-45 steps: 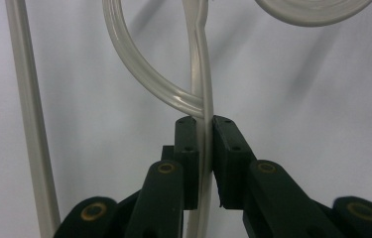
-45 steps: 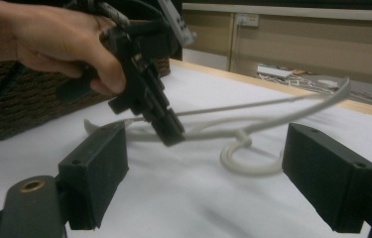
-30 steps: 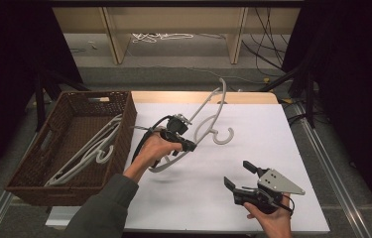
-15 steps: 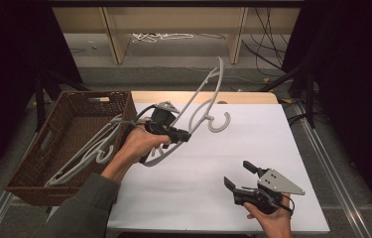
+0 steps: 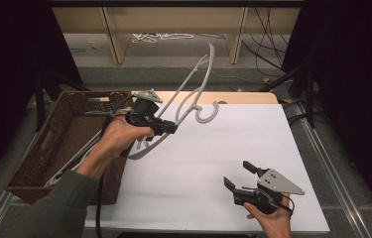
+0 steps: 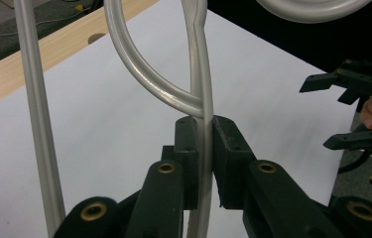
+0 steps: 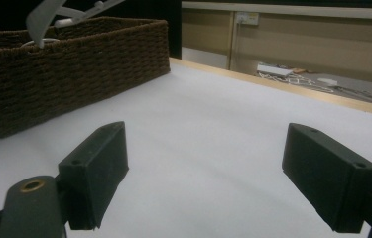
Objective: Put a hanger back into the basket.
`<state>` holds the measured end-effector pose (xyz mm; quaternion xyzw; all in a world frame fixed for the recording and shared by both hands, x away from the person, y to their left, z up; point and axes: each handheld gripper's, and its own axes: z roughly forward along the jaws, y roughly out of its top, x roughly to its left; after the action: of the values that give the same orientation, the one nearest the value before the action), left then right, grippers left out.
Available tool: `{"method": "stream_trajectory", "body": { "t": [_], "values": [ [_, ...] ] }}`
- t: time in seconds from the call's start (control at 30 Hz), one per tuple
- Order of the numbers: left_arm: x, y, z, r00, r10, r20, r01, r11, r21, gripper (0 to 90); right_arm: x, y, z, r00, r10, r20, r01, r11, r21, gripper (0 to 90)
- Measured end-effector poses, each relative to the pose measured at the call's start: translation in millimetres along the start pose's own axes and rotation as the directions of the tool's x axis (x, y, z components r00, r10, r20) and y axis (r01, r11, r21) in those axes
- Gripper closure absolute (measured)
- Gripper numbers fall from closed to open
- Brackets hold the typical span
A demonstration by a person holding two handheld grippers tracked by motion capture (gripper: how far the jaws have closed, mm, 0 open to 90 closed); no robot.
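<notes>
My left gripper is shut on a pale grey plastic hanger and holds it in the air over the left part of the white table. The hanger tilts up and away, and its hook hangs above the table's back edge. In the left gripper view the two pads pinch a thin bar of the hanger. My right gripper rests low at the table's front right, open, nothing between its pads. It also appears far off in the left gripper view.
A brown wicker basket stands at the table's left edge with other pale hangers lying in it; its woven wall faces my right gripper. A wooden strip borders the table's back. Cables lie on the floor beyond.
My left hand has risen and shifted left toward the basket, carrying the hanger, which now points more steeply upward. The right gripper has stayed put.
</notes>
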<state>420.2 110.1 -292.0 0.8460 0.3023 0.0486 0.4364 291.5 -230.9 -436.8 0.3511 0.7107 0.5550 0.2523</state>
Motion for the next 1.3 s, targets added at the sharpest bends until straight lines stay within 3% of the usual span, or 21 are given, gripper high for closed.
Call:
{"method": "stream_trajectory", "body": {
  "t": [0.13, 0.17, 0.37, 0.43, 0.5, 0.63, 0.73, 1.0, 1.17, 1.3],
  "values": [
    [6.6, -0.3, -14.2, 0.9995, 0.001, -0.031, -0.001, 1.0, -0.001, 81.6, -0.4, 0.0, -0.1, 1.0, 0.001, 0.001, -0.001, 1.0, 0.013, 18.7],
    [8.0, -0.5, -17.1, 0.9993, 0.0, -0.039, 0.0, 1.0, -0.003, 81.6, 0.1, -0.6, 1.4, 0.9999, 0.009, -0.01, -0.009, 1.0, -0.009, 18.7],
    [22.0, -7.3, -49.3, 0.9949, 0.002, -0.1, -0.003, 1.0, -0.005, 81.6, -0.8, 0.0, -0.5, 1.0, 0.002, 0.001, -0.002, 1.0, 0.018, 18.7],
    [26.5, -12.2, -56.8, 0.9941, -0.025, -0.105, 0.023, 0.9995, -0.021, 81.6, -0.7, -0.4, 0.2, 1.0, 0.0, -0.005, 0.0, 1.0, 0.01, 18.7],
    [33.1, -18.2, -65.4, 0.9899, -0.003, -0.142, 0.002, 1.0, -0.008, 81.7, -0.3, -0.4, 0.6, 1.0, 0.0, 0.001, 0.0, 1.0, 0.004, 18.7],
    [43.1, -32.0, -78.9, 0.988, -0.044, -0.148, 0.043, 0.9991, -0.009, 81.6, -0.2, -0.8, 1.3, 1.0, 0.004, -0.005, -0.004, 1.0, 0.006, 18.7],
    [53.7, -42.7, -87.8, 0.9814, -0.059, -0.182, 0.061, 0.9981, 0.004, 81.6, -0.6, -0.3, 0.6, 1.0, 0.004, -0.009, -0.004, 1.0, 0.007, 18.7],
    [73.8, -71.8, -103.8, 0.9699, -0.092, -0.225, 0.096, 0.9954, 0.005, 81.6, 0.3, -1.3, 2.3, 0.9999, 0.014, -0.01, -0.014, 1.0, 0.0, 18.7],
    [82.2, -89.6, -107.1, 0.9693, -0.095, -0.227, 0.096, 0.9953, -0.006, 81.7, -0.4, -1.5, 2.0, 1.0, 0.003, 0.004, -0.003, 1.0, 0.01, 18.7],
    [86.5, -97.1, -105.9, 0.9691, -0.08, -0.233, 0.086, 0.9961, 0.016, 81.7, -0.2, -1.6, 2.6, 1.0, 0.004, 0.0, -0.004, 1.0, 0.011, 18.7]
  ]
}}
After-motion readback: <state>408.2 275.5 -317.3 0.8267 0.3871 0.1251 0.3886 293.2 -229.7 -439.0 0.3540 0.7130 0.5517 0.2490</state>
